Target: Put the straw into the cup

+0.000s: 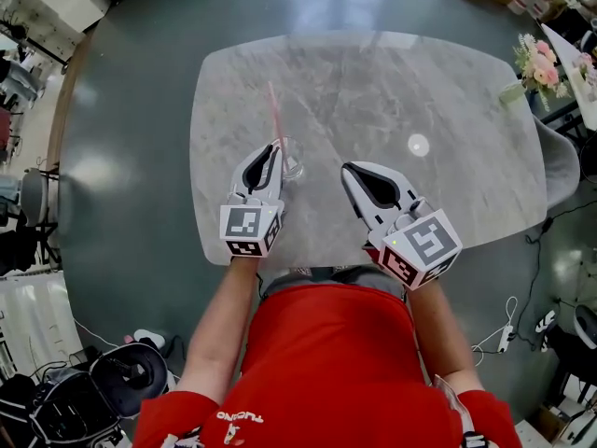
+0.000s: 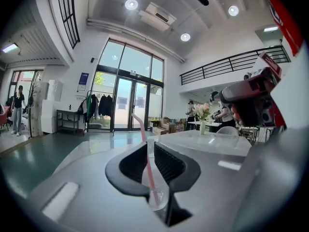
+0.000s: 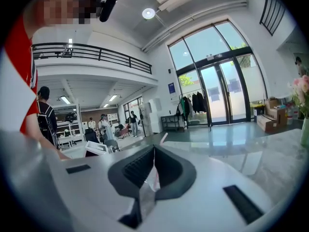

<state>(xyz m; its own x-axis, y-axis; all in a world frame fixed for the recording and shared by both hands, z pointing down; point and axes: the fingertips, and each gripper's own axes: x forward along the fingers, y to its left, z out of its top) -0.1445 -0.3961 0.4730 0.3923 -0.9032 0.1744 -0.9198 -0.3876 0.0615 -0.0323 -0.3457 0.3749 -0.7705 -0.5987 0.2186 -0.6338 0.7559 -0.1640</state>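
Left gripper (image 1: 271, 151) jaws pinch the light, crushable cup (image 1: 293, 164), straw (image 1: 274, 110) already inside; hold its wall gently. Right gripper (image 1: 348, 169) jaws sit pressed together.

Reaching forward over the table edge with both bare forearms, one gripper in each hand.
Pointing the left gripper (image 1: 276, 147) straight ahead, jaws pressed onto the sides of a clear cup (image 1: 292, 161). Angling the right gripper (image 1: 348, 169) inward toward the left one, though apart from it, jaws pinched nearly together on a thin translucent wrapper (image 3: 147, 197). Holding both marker cubes nearest the body, red sleeves covering the upper arms.
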